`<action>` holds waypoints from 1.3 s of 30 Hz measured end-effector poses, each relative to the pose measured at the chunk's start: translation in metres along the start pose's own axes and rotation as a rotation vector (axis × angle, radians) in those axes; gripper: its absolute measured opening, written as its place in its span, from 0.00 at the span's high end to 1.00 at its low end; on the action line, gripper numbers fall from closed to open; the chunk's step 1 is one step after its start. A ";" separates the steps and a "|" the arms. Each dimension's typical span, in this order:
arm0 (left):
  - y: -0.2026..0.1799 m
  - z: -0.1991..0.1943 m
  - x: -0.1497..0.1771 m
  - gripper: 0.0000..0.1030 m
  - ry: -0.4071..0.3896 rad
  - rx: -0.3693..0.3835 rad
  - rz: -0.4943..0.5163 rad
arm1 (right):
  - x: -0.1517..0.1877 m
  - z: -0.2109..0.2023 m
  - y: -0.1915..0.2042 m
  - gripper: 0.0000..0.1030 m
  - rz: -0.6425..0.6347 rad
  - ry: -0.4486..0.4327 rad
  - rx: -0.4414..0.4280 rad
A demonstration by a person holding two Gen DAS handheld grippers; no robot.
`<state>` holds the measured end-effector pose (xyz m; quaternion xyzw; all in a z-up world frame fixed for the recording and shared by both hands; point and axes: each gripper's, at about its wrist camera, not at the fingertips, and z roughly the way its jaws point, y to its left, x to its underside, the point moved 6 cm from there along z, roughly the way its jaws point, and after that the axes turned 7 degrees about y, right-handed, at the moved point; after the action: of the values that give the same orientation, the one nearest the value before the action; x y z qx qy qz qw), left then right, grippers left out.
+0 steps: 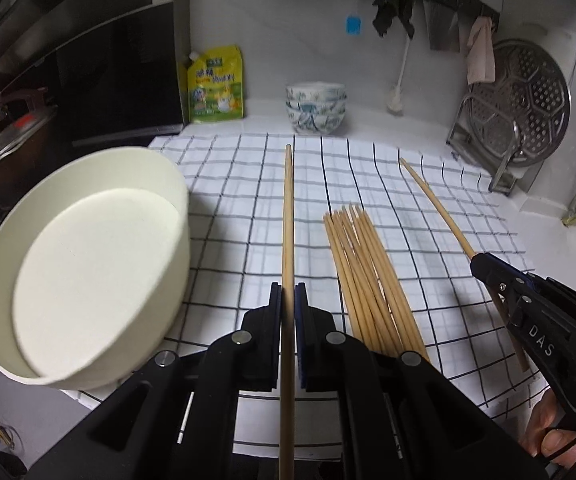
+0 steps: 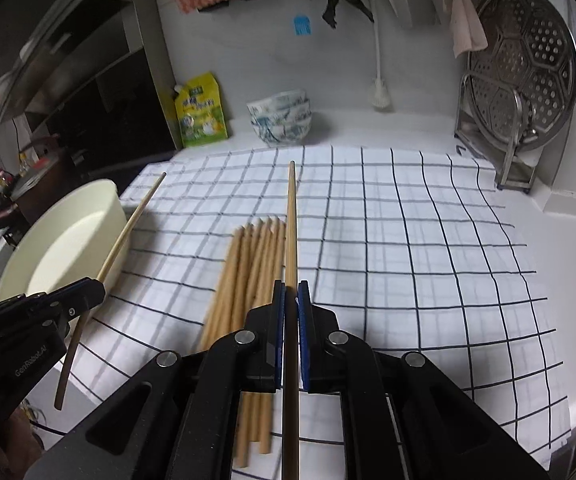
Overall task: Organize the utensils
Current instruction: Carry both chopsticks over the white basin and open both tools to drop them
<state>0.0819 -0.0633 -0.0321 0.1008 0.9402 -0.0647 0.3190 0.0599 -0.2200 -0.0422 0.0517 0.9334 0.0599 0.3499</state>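
Chopsticks [image 1: 372, 284] lie bundled on the checked cloth [image 1: 227, 208], tips toward 12 o'clock, with the white tub [image 1: 87, 264] at their 9 o'clock. Left gripper [image 1: 288, 300] is clamped on one stick [image 1: 288, 216] (raised off the cloth). Right gripper [image 2: 292, 300] likewise pinches a second stick [image 2: 291, 216], pointing to 12.
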 end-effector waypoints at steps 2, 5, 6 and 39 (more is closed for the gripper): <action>0.012 -0.015 -0.005 0.93 -0.029 0.009 -0.016 | -0.006 -0.009 0.012 0.94 -0.004 -0.022 -0.015; 0.033 -0.037 -0.013 0.93 -0.070 0.021 -0.044 | -0.017 -0.021 0.039 0.94 -0.032 -0.052 -0.051; 0.042 -0.045 -0.015 0.93 -0.084 0.020 -0.054 | -0.020 -0.022 0.047 0.94 -0.039 -0.059 -0.064; 0.240 0.019 -0.020 0.93 0.025 -0.152 -0.198 | -0.049 0.122 0.285 0.93 -0.253 0.212 -0.296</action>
<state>0.1635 0.1636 -0.0484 -0.0160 0.9516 -0.0232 0.3061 0.1926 0.0639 -0.0592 -0.1245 0.9450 0.1567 0.2585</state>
